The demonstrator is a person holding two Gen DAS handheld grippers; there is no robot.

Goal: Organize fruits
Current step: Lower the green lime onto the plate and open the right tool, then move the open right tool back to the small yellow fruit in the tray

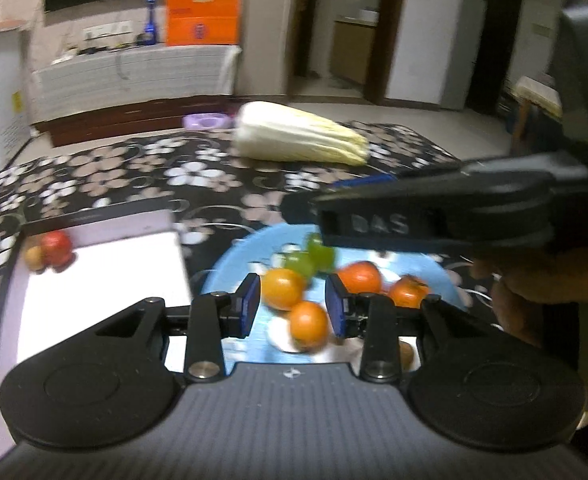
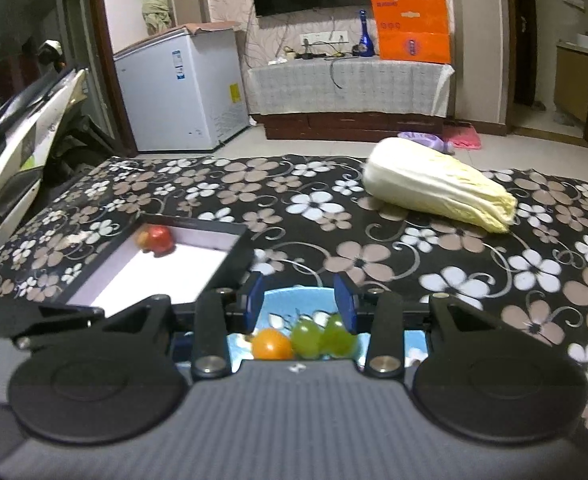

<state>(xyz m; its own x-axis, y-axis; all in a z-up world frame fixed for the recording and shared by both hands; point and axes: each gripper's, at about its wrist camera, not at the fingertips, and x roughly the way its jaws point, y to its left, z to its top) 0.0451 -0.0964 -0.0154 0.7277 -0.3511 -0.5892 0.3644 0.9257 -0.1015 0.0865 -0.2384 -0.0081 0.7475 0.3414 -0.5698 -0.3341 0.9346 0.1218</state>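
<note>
Hovering over the blue plate, the left gripper holds its fingers apart around nothing — oranges and green grapes lie beneath. At ten o'clock, a red apple sits in the white box. The right gripper — fingers likewise spread, empty — hangs above the grapes, cabbage at one o'clock.

I note a floral cloth, glossy oranges between my left gripper pads, matt black plastic.
</note>
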